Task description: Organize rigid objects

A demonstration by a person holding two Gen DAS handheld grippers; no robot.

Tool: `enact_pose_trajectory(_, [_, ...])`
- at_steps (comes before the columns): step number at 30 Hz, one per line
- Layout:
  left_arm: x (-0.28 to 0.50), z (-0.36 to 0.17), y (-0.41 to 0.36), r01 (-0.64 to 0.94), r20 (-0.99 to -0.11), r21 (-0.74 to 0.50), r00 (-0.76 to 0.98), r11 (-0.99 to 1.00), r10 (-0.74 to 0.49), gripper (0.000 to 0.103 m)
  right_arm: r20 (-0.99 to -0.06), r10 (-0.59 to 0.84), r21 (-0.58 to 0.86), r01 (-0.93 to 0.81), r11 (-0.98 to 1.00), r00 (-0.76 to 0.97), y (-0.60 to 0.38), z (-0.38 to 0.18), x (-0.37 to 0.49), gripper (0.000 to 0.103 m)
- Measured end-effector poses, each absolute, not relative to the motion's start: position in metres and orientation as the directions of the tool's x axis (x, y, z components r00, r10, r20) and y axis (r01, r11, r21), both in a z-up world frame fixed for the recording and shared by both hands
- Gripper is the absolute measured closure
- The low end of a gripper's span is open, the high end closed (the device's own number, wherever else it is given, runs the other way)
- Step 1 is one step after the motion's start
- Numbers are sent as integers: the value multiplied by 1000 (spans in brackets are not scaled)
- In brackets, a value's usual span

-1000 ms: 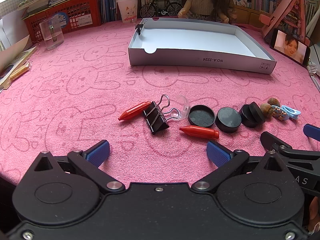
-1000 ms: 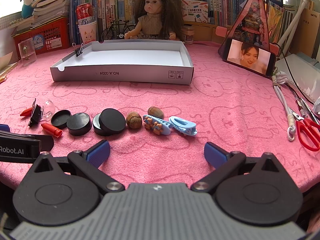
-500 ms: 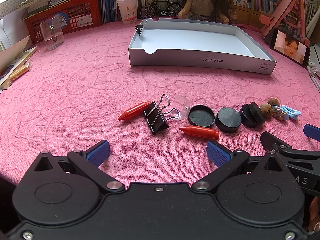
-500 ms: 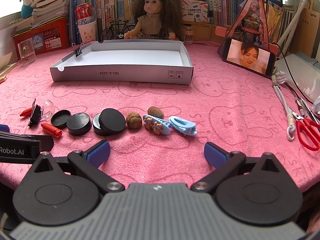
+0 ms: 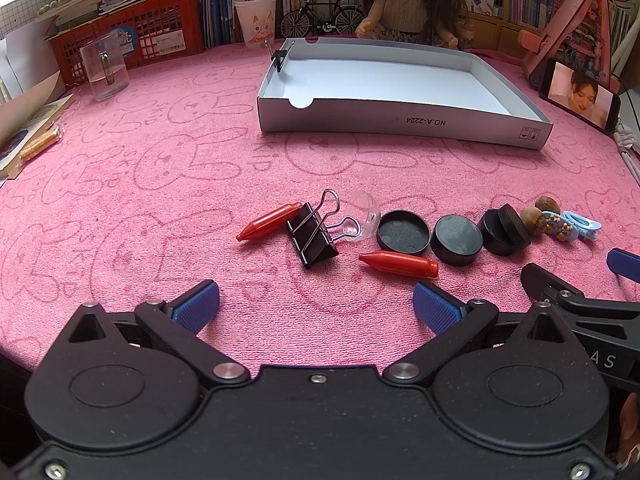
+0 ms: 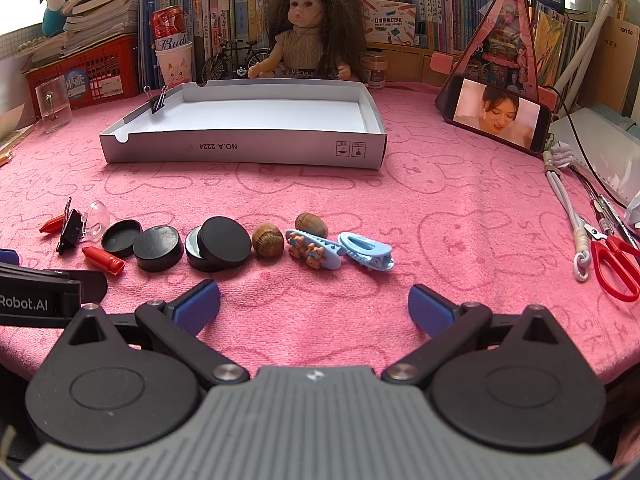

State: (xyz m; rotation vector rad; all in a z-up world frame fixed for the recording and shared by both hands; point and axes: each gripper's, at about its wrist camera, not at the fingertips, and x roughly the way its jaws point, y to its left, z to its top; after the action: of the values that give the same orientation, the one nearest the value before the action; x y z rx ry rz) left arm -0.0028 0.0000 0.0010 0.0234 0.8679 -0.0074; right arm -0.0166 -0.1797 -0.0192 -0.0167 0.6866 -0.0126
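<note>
Left claw [image 5: 316, 306]: you had it spread wide and holding nothing, low over the pink tabletop [image 5: 160, 184], just short of the row of small stuff.
Right claw [image 6: 314, 304]: same deal, pads wide apart and nothing between them, parked near the front edge. Its arm poked into the left view at the right side.
Box [image 6: 244, 148]: white and shallow, sat further back, well apart from the row. A small black clip [image 6: 159, 100] was pinched on its left wall, nothing else in there that I could see.
Row, left end: a red cap [image 5: 269, 221] touching the binder clip [image 5: 314, 232], with a clear dome [image 5: 365, 216] right behind the clip's handles. A second red cap [image 5: 398, 264] lay nearer to you, just in front.
Row, middle: an open black lid [image 5: 403, 235], then a black puck [image 5: 458, 240], then a black tin [image 6: 218, 245] with its lid tilted half off.
Row, right end: two acorns [image 6: 268, 239], one behind the other, then a bear hair clip [image 6: 314, 249] and a blue claw clip [image 6: 366, 251] side by side.
Far right: red scissors [image 6: 616, 264] and a white cord [image 6: 568, 208], well away from your row.
Back edge: a doll [image 6: 310, 40] sat behind the box, phone [image 6: 496, 114] propped up to its right.
</note>
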Motion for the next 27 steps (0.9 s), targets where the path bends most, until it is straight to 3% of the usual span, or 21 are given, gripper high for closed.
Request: enact_pose_trajectory(27, [-4, 3, 1, 16, -755, 15, 656, 1000, 1, 0, -638, -17, -19, 6, 1000, 770, -179, -19, -16, 0])
